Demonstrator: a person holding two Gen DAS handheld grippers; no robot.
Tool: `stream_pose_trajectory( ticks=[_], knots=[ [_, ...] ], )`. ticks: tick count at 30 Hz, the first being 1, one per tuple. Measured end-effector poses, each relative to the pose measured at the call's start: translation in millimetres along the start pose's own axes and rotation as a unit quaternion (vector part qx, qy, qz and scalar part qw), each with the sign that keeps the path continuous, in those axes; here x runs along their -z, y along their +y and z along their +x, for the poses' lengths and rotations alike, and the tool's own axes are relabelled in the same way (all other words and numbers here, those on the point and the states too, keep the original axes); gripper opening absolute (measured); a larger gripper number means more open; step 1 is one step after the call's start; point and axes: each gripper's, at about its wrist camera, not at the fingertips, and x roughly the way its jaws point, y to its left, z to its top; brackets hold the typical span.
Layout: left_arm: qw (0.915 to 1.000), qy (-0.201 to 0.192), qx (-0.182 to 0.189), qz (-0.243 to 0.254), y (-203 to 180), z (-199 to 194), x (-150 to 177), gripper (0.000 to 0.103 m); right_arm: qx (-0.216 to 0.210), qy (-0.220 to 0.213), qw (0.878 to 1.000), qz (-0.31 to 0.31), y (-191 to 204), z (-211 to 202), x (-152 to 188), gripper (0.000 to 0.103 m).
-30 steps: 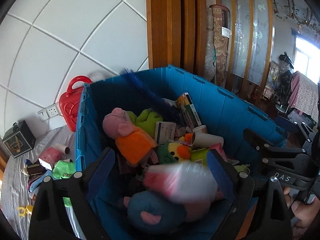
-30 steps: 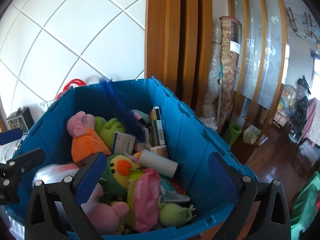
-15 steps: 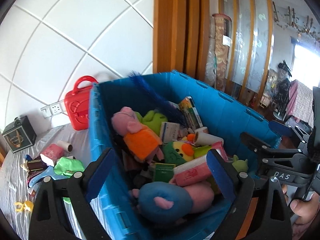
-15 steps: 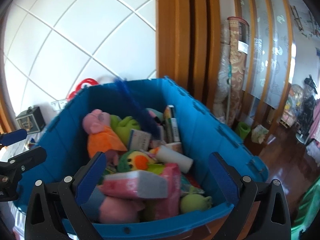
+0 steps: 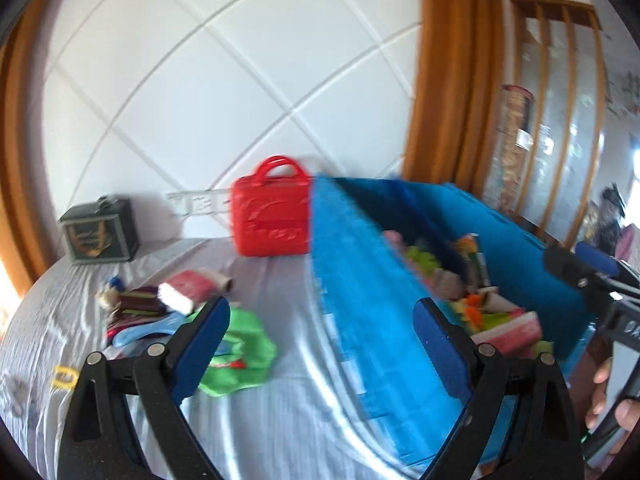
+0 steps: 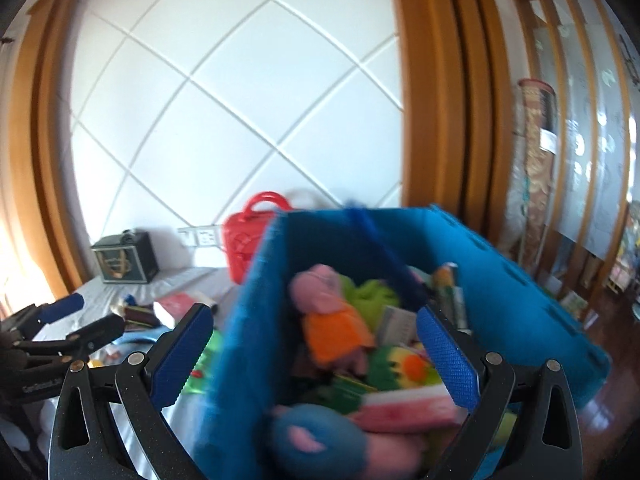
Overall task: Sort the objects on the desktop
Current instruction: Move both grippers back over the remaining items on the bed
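Left gripper (image 5: 320, 332) and right gripper (image 6: 314, 350) both hanging wide apart, gripping nothing. Blue crate (image 5: 360, 280) sitting right of leftover clutter (image 5: 168, 304) on the grey sheet (image 5: 288, 400); red case (image 5: 272, 212) leaning at the wall.

The left gripper (image 5: 320, 332) is spread wide with nothing between its 2 fingers. The right gripper (image 6: 312, 344) is likewise spread wide and holds nothing.
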Motion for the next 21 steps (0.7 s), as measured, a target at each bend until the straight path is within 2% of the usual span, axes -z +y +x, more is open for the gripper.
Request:
stream_pose_trajectory(
  ticks=[4,6,8,9,13,16,17,18,19,20,21],
  knots=[
    [0.9996,0.006,-0.02,-0.017,77.4,-7.9,9.1,0.094,-0.022,0.009,1.0,-0.015,69.6,15.6,-3.3,0.103],
    [0.9988,0.015,-0.043,-0.019,123.1,-9.6,15.0,0.094,-0.036,0.01,0.999,-0.021,109.4,24.9,-4.1,0.103],
    [0.9977,0.03,-0.058,-0.02,163.4,-7.7,22.2,0.094,-0.042,0.01,0.999,-0.02,123.6,28.4,-3.5,0.103],
    [0.9968,0.039,-0.067,-0.02,183.1,-6.1,26.9,0.094,-0.056,0.018,0.998,-0.018,157.9,41.0,0.5,0.103],
    [0.99,0.087,-0.109,-0.024,261.9,6.7,56.5,0.094,-0.071,0.077,0.994,-0.017,204.7,80.0,19.6,0.103],
    [0.9843,0.124,-0.117,-0.045,311.2,16.1,81.6,0.09,-0.067,0.127,0.989,-0.015,226.9,110.8,40.0,0.103],
    [0.9822,0.135,-0.12,-0.051,325.2,19.8,90.5,0.09,-0.064,0.145,0.987,-0.016,233.9,122.8,47.7,0.103],
    [0.9804,0.144,-0.122,-0.057,335.0,23.0,97.8,0.09,-0.064,0.145,0.987,-0.016,233.9,122.8,47.7,0.103],
    [0.9778,0.155,-0.127,-0.063,346.1,27.2,106.4,0.09,-0.061,0.173,0.983,-0.02,243.0,139.8,59.1,0.103],
    [0.9749,0.167,-0.13,-0.071,356.9,32.7,115.3,0.09,-0.061,0.173,0.983,-0.02,243.0,139.8,59.1,0.103],
    [0.9725,0.177,-0.13,-0.079,366.3,38.8,123.5,0.086,-0.058,0.194,0.979,-0.027,250.9,153.9,70.2,0.103]
  ],
)
